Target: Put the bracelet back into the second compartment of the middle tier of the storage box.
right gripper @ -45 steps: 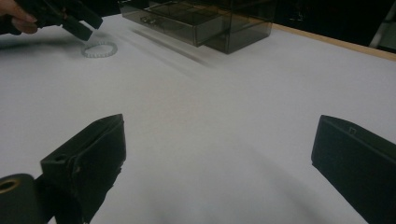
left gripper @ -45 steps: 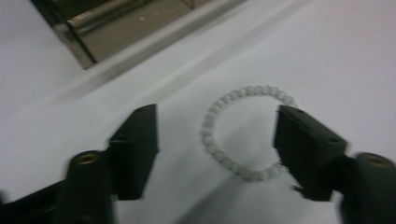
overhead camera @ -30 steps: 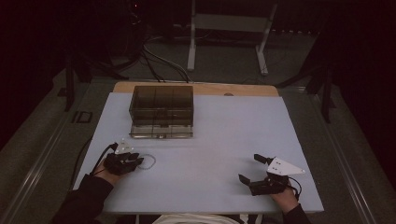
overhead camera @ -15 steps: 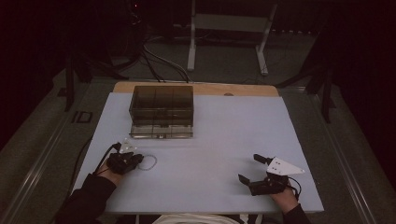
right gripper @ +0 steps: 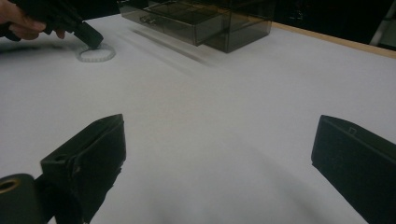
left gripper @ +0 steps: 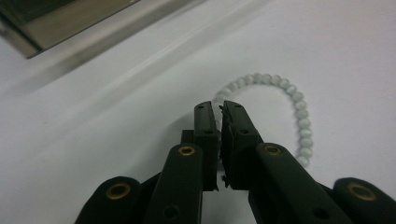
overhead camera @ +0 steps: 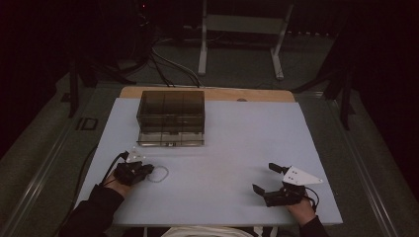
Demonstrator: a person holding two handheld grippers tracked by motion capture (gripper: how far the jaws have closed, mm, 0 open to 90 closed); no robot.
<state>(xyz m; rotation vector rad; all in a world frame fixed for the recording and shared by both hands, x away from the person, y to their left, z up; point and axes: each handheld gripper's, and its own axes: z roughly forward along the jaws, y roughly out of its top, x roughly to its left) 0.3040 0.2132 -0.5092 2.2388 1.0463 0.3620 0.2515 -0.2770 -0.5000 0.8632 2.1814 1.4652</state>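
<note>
Looking down from the high view, we see the left gripper low on the table, its tips at the near edge of a pale bracelet that lies flat, well in front of the smoky box. Our right gripper rests well apart on the other side, its jaws spread and holding nothing.

From the left gripper view, the jaws are pressed nearly together and have just been closing, pinching the bracelet at one spot on its ring; the rest of the loop curves away to the right, flat on the table. We judge it light and limp: a string of small round beads that will sag into a hanging loop once lifted, and the smooth beads may slip between flat pads. A bite across the cord between two beads should hold best. It looks hardy enough, though a hard tug could strain the cord.

From the right gripper view, the two jaws stand wide with bare table between them. Far off, the left gripper tips onto the bracelet, with the box and its drawer beyond.
</note>
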